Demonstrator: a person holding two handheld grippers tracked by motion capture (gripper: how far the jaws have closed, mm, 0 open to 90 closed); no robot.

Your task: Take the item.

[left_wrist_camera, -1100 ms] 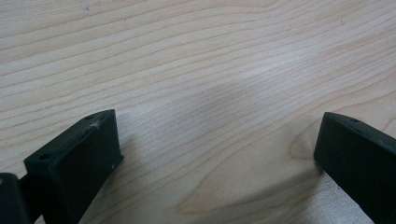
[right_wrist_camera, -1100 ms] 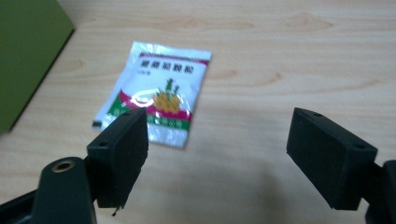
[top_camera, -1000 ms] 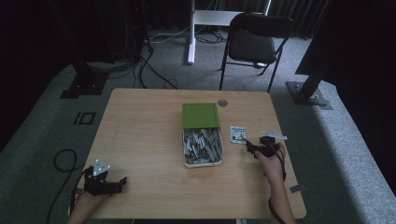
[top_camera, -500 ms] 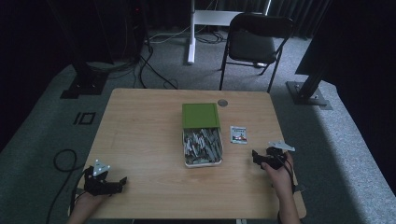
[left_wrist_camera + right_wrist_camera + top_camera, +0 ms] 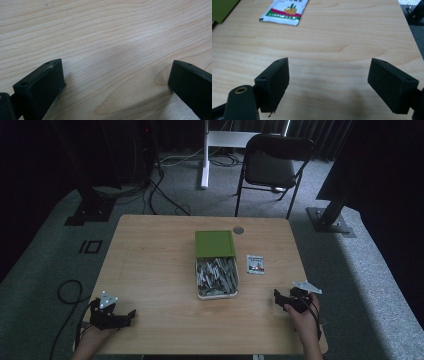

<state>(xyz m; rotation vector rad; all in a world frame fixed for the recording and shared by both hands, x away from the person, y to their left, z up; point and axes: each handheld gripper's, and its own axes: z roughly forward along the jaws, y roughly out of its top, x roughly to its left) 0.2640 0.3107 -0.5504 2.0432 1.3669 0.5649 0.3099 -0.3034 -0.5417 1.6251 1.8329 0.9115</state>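
A white tray (image 5: pixel 199 290) full of several grey sachets stands mid-table, with its green lid (image 5: pixel 214 243) lying at its far end. One loose sachet (image 5: pixel 255 264) (image 5: pixel 284 10) lies flat to the tray's right. My right gripper (image 5: pixel 280 300) (image 5: pixel 328 83) rests open near the table's front right, jaws wide apart and empty, pointing toward that sachet from well short of it. My left gripper (image 5: pixel 127 316) (image 5: pixel 116 85) lies open at the front left corner with only bare wood between its jaws.
The wooden table (image 5: pixel 155 265) has a small round grommet (image 5: pixel 238 230) near its far edge. A black folding chair (image 5: pixel 272 165) and a white stand (image 5: pixel 205 155) are beyond it. Cables (image 5: pixel 67 292) trail on the floor at left.
My right gripper has drawn back from beside the loose sachet toward the table's front right edge, empty. The left gripper has stayed put.
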